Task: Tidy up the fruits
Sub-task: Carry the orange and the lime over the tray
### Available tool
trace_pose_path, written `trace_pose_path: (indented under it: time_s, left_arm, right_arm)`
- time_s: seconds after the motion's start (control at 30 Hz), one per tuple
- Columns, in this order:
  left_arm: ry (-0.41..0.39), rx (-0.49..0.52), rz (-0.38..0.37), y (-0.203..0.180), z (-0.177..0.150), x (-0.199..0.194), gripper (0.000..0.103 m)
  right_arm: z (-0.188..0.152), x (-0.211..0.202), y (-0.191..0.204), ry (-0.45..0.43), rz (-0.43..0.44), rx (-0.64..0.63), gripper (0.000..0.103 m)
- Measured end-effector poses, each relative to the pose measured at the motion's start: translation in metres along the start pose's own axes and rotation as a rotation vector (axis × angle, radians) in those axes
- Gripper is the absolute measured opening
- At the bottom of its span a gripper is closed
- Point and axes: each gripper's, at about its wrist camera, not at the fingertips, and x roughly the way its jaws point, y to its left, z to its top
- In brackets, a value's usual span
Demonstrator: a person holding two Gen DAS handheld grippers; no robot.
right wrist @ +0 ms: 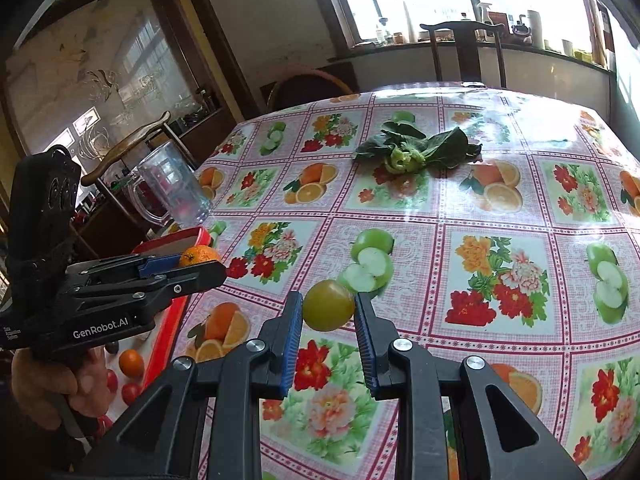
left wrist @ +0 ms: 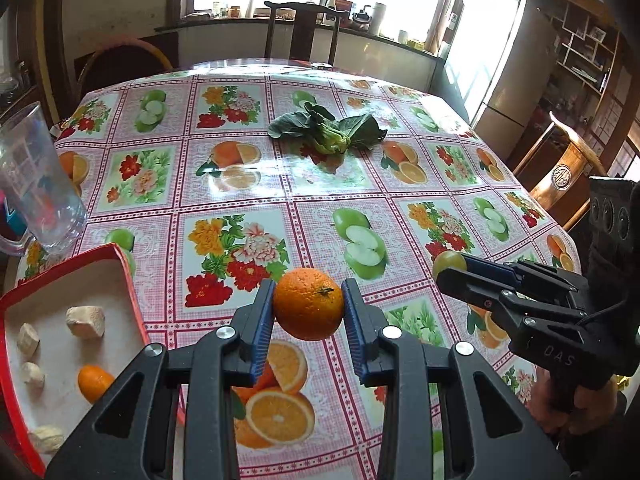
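Left wrist view shows the left gripper (left wrist: pixel 309 305) clamped on an orange (left wrist: pixel 309 303), its blue pads pressing both sides of the fruit, which hangs above the desk (left wrist: pixel 400 216) with its flowered cloth. To the left of this gripper and lower sits a red tray (left wrist: pixel 120 258) holding a small orange (left wrist: pixel 93 382) and several pale lumps (left wrist: pixel 85 321). A clear mug (left wrist: pixel 38 184) stands beyond the tray, further left. To the right, the right gripper (left wrist: pixel 450 265) reaches in sideways, pinching a green fruit (left wrist: pixel 447 261). Straight ahead, well apart from both, a leafy green vegetable (left wrist: pixel 326 130) lies on the desk. Right wrist view shows the right gripper (right wrist: pixel 328 310) closed on the green fruit (right wrist: pixel 328 305), raised above the cloth. To its left the left gripper (right wrist: pixel 202 262) holds the orange (right wrist: pixel 199 255) just over the red tray (right wrist: pixel 168 328), where a small orange (right wrist: pixel 131 363) and small red fruits (right wrist: pixel 130 393) rest. The mug (right wrist: pixel 176 188) stands beyond the tray, and the vegetable (right wrist: pixel 418 148) lies far ahead.
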Motion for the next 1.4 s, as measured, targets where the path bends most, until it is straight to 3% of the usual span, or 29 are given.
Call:
trace_pose_path:
  time_s: [0.3, 0.53, 1.4]
  left_arm:
    - [-0.046, -0.025, 0.015, 0.017, -0.03, -0.047, 0.031]
    - [-0.077, -0.103, 0.03, 0.043, -0.056, -0.076, 0.031]
    - [-0.096, -0.283, 0.13, 0.132, -0.147, -0.126, 0.031]
  right_arm:
    - [-0.014, -0.018, 0.065, -0.019, 0.087, -0.075, 0.026]
    - [-0.028, -0.011, 0.104, 0.007, 0.144, -0.121, 0.026]
    - [-0.052, 0.038, 0.187, 0.108, 0.233, -0.213, 0.026]
